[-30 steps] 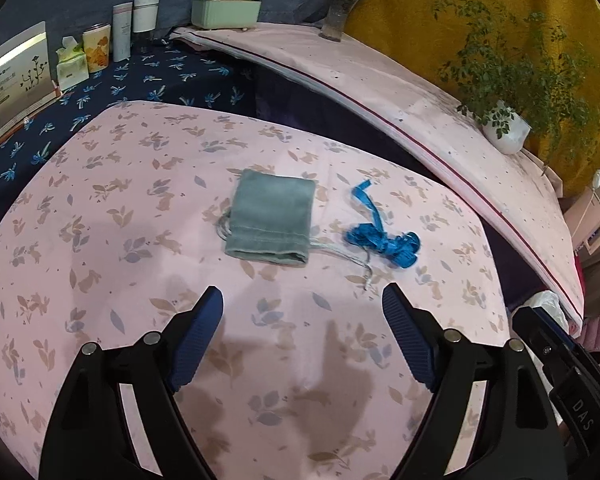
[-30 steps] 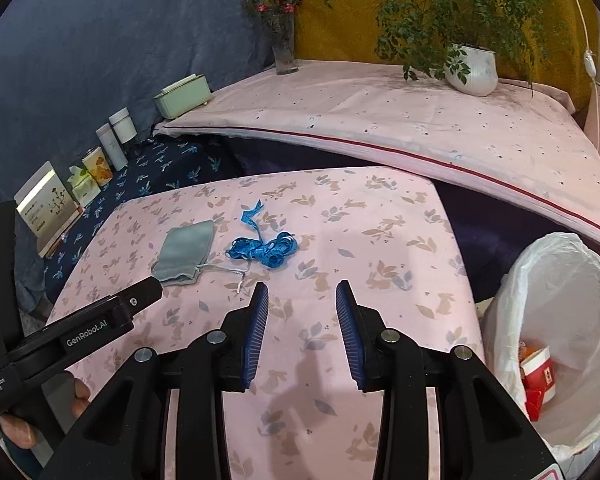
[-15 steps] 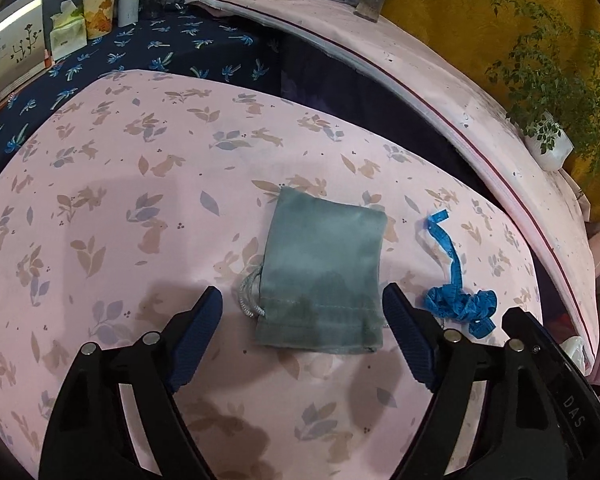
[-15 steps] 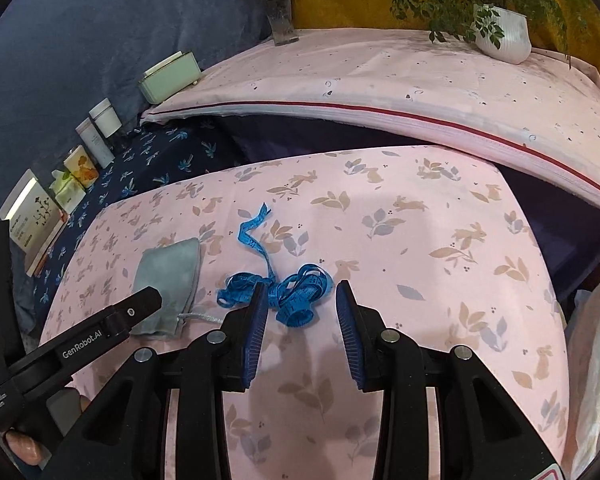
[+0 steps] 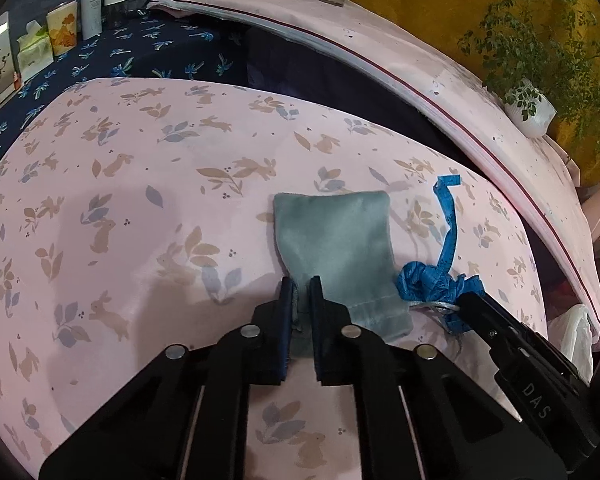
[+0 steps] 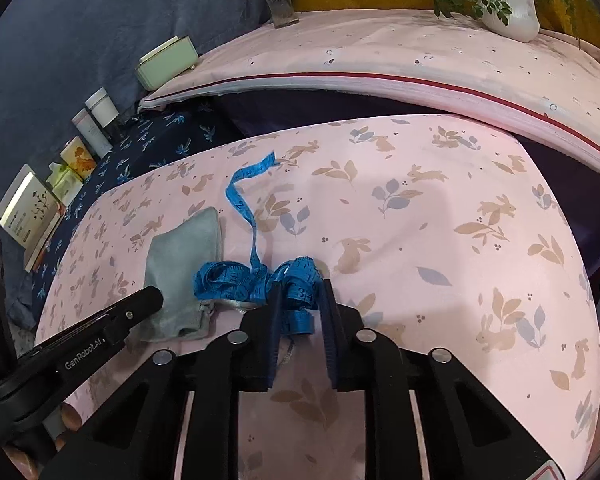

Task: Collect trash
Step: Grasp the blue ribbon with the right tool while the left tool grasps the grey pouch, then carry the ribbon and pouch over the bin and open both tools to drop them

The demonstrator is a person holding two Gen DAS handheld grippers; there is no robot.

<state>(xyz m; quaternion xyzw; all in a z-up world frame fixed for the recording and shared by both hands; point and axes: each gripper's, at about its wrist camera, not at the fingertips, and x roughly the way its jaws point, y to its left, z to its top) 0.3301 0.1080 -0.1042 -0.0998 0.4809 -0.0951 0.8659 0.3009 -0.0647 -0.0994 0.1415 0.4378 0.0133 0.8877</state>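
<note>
Both tongs have just been closing, each with something between its jaws. The left gripper, spread wide a second ago over the bare cloth, is now pressed together on the near edge of the grey-green pouch, a fold of velvet caught between its blue pads at the drawstring end. The right gripper has narrowed on the bundled part of the blue tape measure, which sits between its pads; the pads appear to touch the coils, so I judge this a pinch, though a looser one than the left's. Both items lie on the pink rabbit-print tablecloth, the pouch toward 9 o'clock of the tape in the right wrist view and touching it. For the task this means both pieces are seized at once and the next step is likely a lift toward the bin. The left wrist view shows the pouch's whole flat body running away toward 12 o'clock, the right gripper's finger coming in from 4 o'clock to the tape, and a bit of white bin bag at the table's edge near 4 o'clock, which the right view barely shows. The right wrist view alone shows the tape's loose tail curling off toward 11 o'clock, which may drag when lifted, and the pouch's gathered mouth beside the left tong.
</note>
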